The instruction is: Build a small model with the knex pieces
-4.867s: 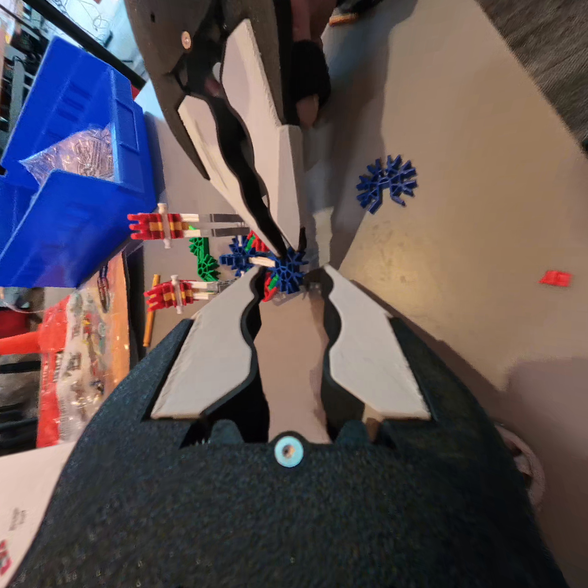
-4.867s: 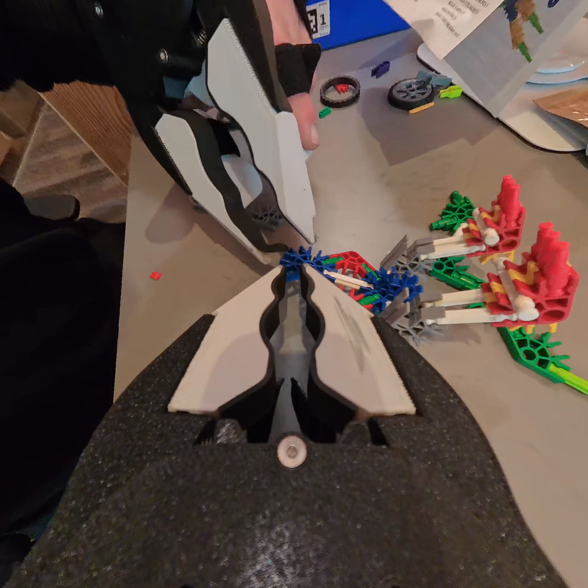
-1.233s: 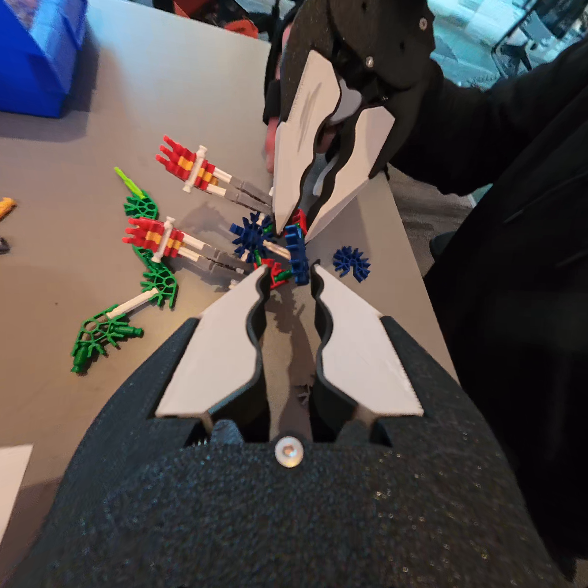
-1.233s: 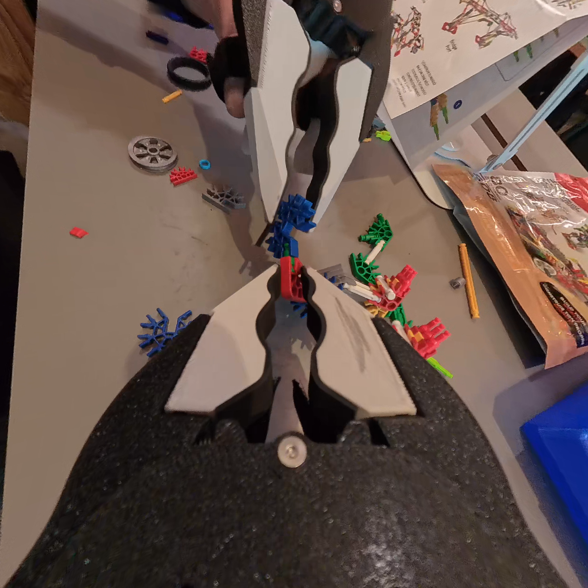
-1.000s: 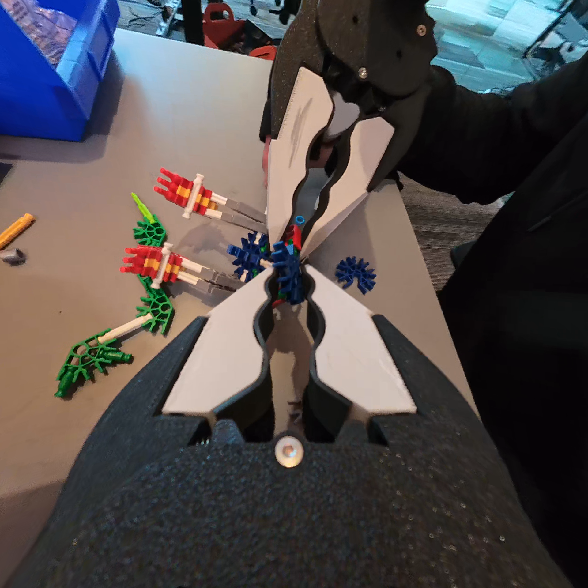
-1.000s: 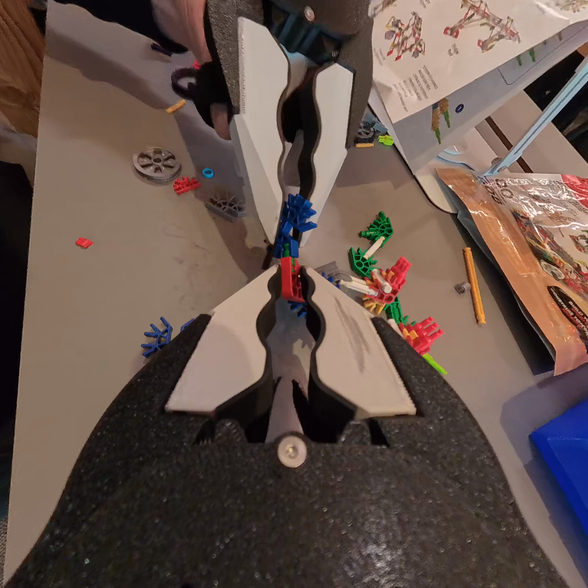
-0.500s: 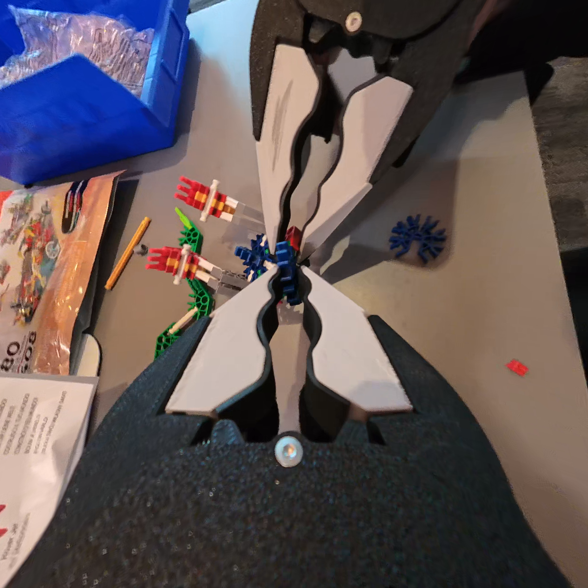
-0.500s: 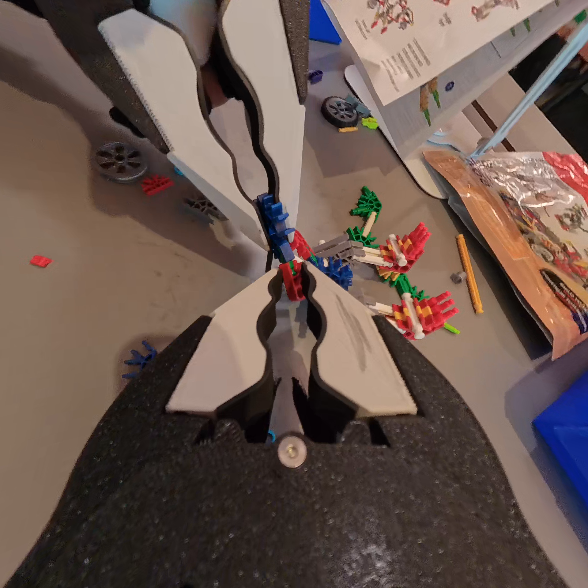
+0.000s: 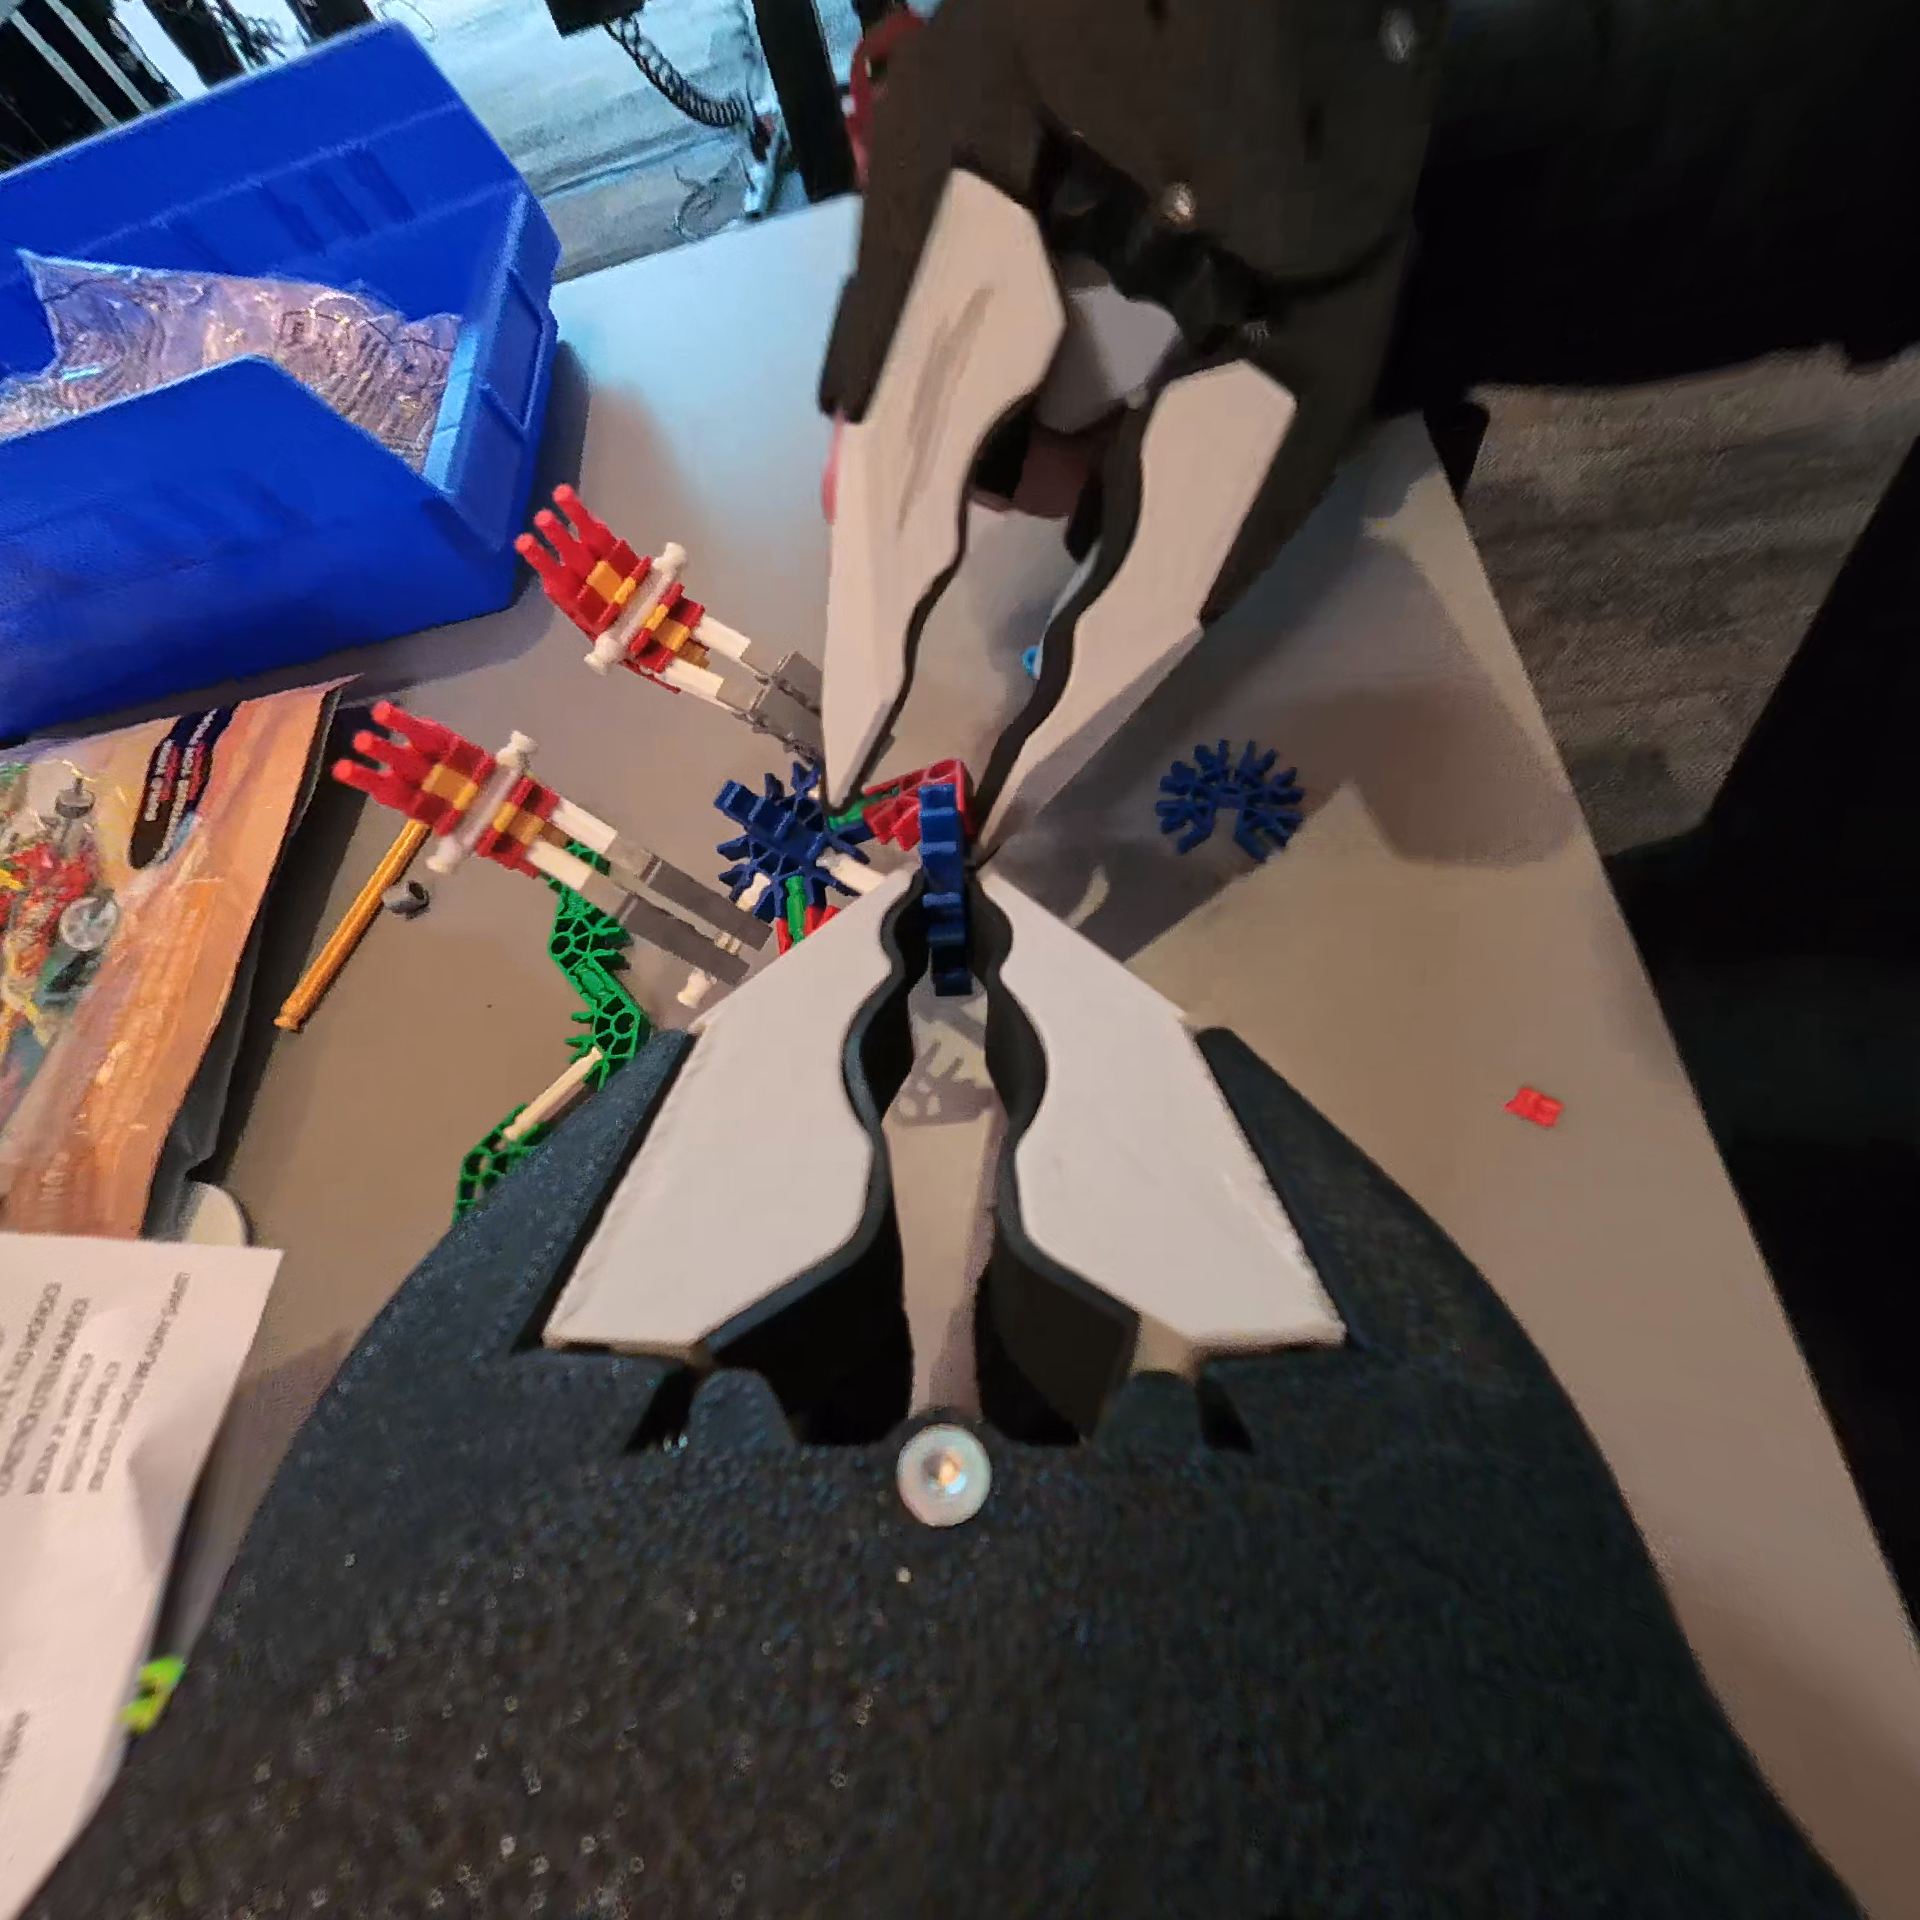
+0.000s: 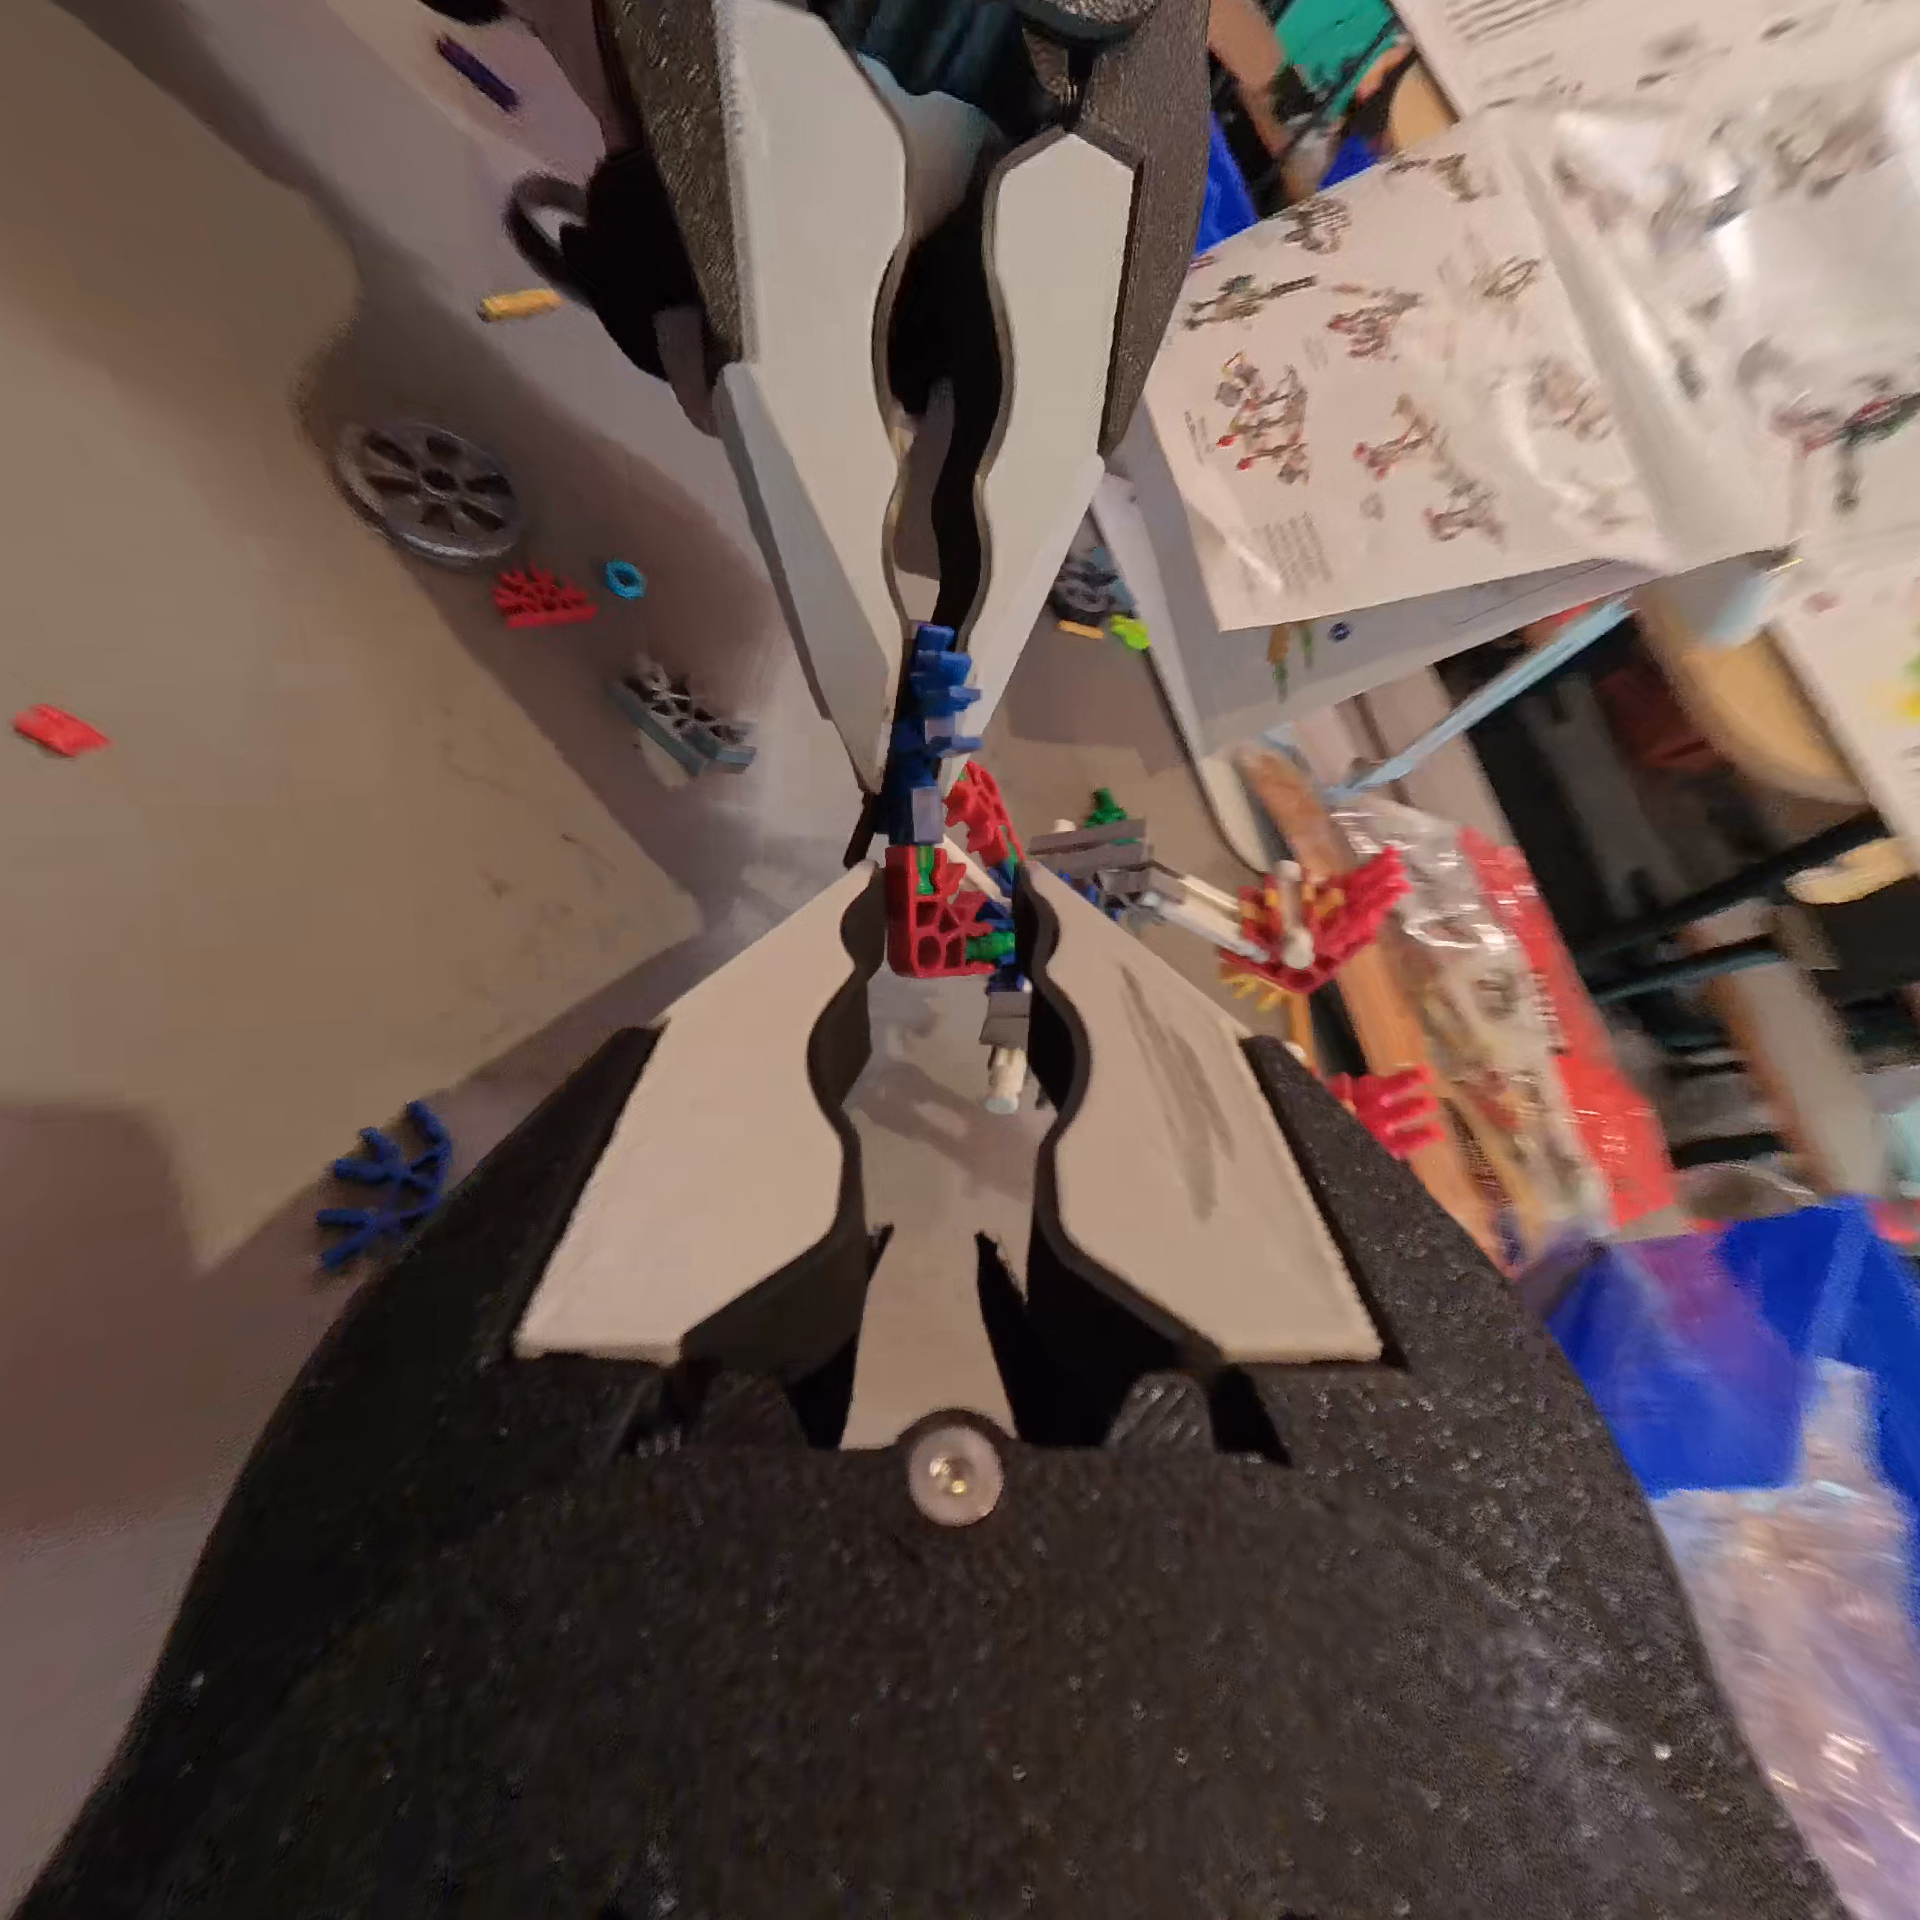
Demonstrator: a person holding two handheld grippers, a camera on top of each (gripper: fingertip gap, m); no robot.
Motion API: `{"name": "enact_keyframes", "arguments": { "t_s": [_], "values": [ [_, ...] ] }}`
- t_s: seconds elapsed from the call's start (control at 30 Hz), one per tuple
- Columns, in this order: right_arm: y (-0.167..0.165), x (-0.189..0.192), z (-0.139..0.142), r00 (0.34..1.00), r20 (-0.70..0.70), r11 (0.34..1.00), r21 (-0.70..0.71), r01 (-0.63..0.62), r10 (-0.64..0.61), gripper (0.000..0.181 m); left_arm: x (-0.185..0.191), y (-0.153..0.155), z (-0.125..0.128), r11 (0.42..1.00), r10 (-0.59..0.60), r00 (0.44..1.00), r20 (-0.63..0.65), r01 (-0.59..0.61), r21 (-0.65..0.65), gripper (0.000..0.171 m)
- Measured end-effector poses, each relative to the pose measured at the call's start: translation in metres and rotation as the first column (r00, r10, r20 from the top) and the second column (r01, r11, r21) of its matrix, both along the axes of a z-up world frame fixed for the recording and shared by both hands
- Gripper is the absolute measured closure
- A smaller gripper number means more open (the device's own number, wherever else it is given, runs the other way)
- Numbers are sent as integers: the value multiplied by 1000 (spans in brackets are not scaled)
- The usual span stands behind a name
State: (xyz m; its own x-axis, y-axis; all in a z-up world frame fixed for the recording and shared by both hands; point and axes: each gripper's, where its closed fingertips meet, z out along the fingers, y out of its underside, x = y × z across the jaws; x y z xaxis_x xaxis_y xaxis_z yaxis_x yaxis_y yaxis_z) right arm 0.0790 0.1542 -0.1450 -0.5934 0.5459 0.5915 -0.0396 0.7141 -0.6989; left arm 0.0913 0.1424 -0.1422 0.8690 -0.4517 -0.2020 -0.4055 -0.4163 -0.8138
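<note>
My left gripper (image 9: 945,883) is shut on a blue snowflake connector (image 9: 940,914), held edge-on at one end of a small rod-and-connector model. The model has a second blue connector (image 9: 790,831), green links (image 9: 592,956) and two arms ending in red claws (image 9: 436,769). My right gripper (image 10: 945,878) faces the left one tip to tip. Its jaws stand apart around the model's red connector (image 10: 930,925) without clamping it. In the right wrist view the left gripper (image 10: 925,748) comes down from above, pinching the blue connector (image 10: 930,707).
A loose blue connector (image 9: 1231,795) and a small red piece (image 9: 1536,1107) lie near the table's right edge. A blue bin (image 9: 260,416), a printed bag (image 9: 104,935), an orange rod (image 9: 353,925) and paper (image 9: 83,1455) are left. A grey wheel (image 10: 431,488) and an instruction sheet (image 10: 1403,416) show in the right wrist view. Both grippers' tips are close together, under 4 cm apart.
My right gripper's jaws have opened off the red connector they were clamping. My left gripper closed on the blue connector about a second ago and still holds it. Both views have swung.
</note>
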Motion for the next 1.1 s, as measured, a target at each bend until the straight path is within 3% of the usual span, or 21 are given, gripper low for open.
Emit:
{"name": "enact_keyframes", "arguments": {
  "t_s": [0.2, 0.3, 0.57, 0.77, 0.97, 1.1],
  "values": [
    [3, -7, 15, 978, -206, 984, 162, 69, -35, 174, 0, -6, 25, 998, -21, 927, 374, -5, 68, 169],
    [3, -10, 13, 978, -202, 978, 194, 80, -40, 175, -5, -5, 22, 998, 2, 917, 399, -28, 60, 169],
    [11, -24, -9, 983, -87, 954, 242, 178, -162, 178, -21, 4, 2, 987, 158, 955, 253, -161, -8, 169],
    [18, -32, -19, 971, 7, 951, 204, 232, -238, 177, -29, 13, -4, 968, 246, 969, -13, -245, 54, 169],
    [24, -35, -19, 961, 73, 958, 132, 255, -266, 178, -36, 21, -1, 958, 285, 919, -274, -261, 121, 170],
    [27, -38, -14, 953, 141, 963, 19, 267, -267, 179, -40, 28, 7, 951, 303, 840, -451, -238, 196, 170]
  ]
}}
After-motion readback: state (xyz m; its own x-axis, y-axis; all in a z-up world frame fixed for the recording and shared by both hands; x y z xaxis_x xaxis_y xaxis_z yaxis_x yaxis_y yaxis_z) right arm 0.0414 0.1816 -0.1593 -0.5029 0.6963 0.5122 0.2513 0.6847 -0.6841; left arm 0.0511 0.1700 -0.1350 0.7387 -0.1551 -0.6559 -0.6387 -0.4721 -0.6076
